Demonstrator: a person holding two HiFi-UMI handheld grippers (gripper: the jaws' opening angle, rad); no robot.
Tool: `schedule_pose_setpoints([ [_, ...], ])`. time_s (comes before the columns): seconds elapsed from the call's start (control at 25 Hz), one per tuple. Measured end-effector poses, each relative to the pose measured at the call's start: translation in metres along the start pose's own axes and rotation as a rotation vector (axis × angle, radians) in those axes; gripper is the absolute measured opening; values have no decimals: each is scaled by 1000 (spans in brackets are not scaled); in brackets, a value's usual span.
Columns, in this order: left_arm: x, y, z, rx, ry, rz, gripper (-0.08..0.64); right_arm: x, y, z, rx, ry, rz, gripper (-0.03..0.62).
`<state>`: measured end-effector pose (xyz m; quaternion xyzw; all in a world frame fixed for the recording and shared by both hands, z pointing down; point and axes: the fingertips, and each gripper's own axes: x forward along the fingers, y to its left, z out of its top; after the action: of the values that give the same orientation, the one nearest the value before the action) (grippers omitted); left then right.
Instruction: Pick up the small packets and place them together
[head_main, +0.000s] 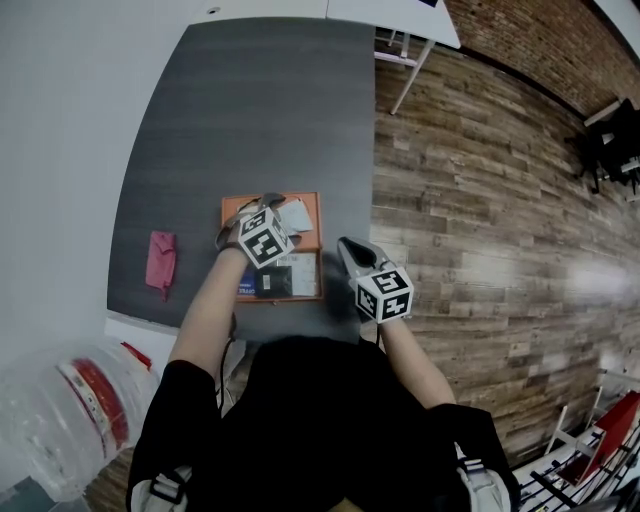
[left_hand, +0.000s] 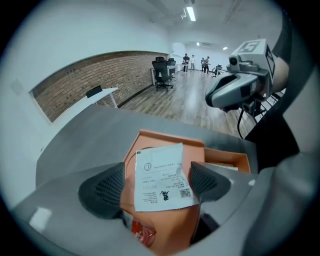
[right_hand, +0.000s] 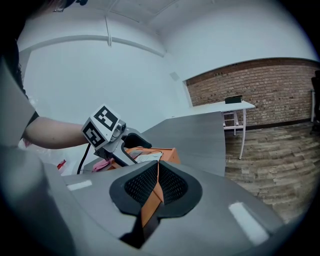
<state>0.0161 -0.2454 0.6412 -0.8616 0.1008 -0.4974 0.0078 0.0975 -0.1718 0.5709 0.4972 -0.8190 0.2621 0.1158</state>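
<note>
Head view: we look steeply down on a dark grey bench (head_main: 260, 110) that carries an orange box (head_main: 310, 197). Both grippers are at the box.
Left gripper (left_hand: 156, 186): it hangs over the far half of the box and points down into it.
Left fingers (left_hand: 102, 192): spread wide, one on each side of the white packet (left_hand: 160, 177). The right one is right at the packet's edge and the left one is clear of it, so nothing is pinched.
White packet: it lies inside the box on the orange floor, printed face up, with a small square code near its lower corner.
Red packet (left_hand: 142, 232): we see only a corner of it, in the box just under the white packet's near edge, close to the left finger.
Dark packet (head_main: 272, 281): it lies in the near half of the box, well apart from the white one.
Right gripper (right_hand: 156, 187): it sits at the box's right side and is angled towards it.
Right fingers (right_hand: 172, 185): pressed together on a thin orange edge, which we read as the box's wall.
Pink pouch (head_main: 160, 260): it lies on the bench to the left of the box, apart from it and from both grippers.
Floor (head_main: 480, 200): wooden planks, to the right of the bench.
</note>
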Motion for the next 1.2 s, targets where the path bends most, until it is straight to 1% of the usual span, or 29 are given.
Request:
schedule_pose_setpoints([
  [0.08,-5,0,8,-28,-47,1,410,0,0,2,-5,-2,4,9],
  [0.24,-17,-2,23,-112,-160,11,408,-1,2,5,-16,-4,13,9],
  [0.44,-35,-9,28,-183,-258,32,395,0,10,12,-44,-14,35,9],
  [0.48,-43,-10,31,-197,-285,45,380,0,11,14,-51,-18,40,9],
  [0.56,-58,-13,33,-222,-346,66,300,-2,14,17,-62,-23,49,9],
  [0.6,-63,-15,31,-231,-366,71,285,-2,15,18,-66,-24,53,9],
  [0.68,-69,-22,23,-241,-378,72,261,-2,20,18,-74,-24,65,9],
  [0.84,-85,-38,11,-233,-371,68,242,0,30,17,-89,-16,92,9],
  [0.88,-89,-43,8,-227,-374,70,214,1,33,16,-92,-15,98,9],
  [0.96,-95,-53,0,-219,-374,75,182,3,38,15,-97,-13,111,9],
  [1.12,-93,-69,-21,-219,-337,72,176,8,46,11,-106,3,134,9],
  [1.2,-89,-76,-30,-218,-316,59,176,10,49,10,-110,10,143,9],
])
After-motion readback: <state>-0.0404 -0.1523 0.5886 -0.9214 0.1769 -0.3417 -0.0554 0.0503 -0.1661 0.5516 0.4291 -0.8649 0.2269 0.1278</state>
